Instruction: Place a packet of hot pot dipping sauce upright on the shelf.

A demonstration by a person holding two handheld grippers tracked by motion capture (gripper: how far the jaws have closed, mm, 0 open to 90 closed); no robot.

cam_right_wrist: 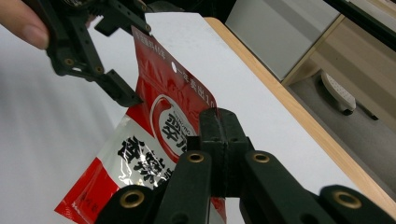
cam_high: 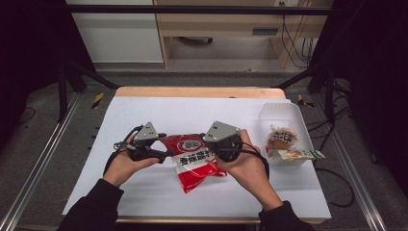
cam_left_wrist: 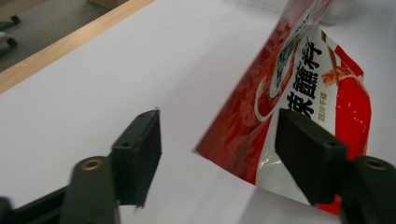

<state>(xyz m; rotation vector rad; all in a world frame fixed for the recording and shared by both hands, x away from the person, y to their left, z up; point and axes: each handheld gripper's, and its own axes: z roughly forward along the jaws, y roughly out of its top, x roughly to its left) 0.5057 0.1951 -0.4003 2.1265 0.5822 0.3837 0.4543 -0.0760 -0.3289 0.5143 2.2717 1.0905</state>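
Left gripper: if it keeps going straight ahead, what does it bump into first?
Probably the red snack bag. The left gripper is open, and the bag's edge sits just ahead between its jaws, nearer one jaw, though depth is hard to judge.

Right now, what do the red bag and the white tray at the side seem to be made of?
The red bag looks like glossy plastic film: it shows bright glints and wrinkles, and it bends where the right gripper pinches it. The white tray looks like thin moulded plastic, slightly translucent, with a raised rim; foam or stiff paper cannot be ruled out from the high view.
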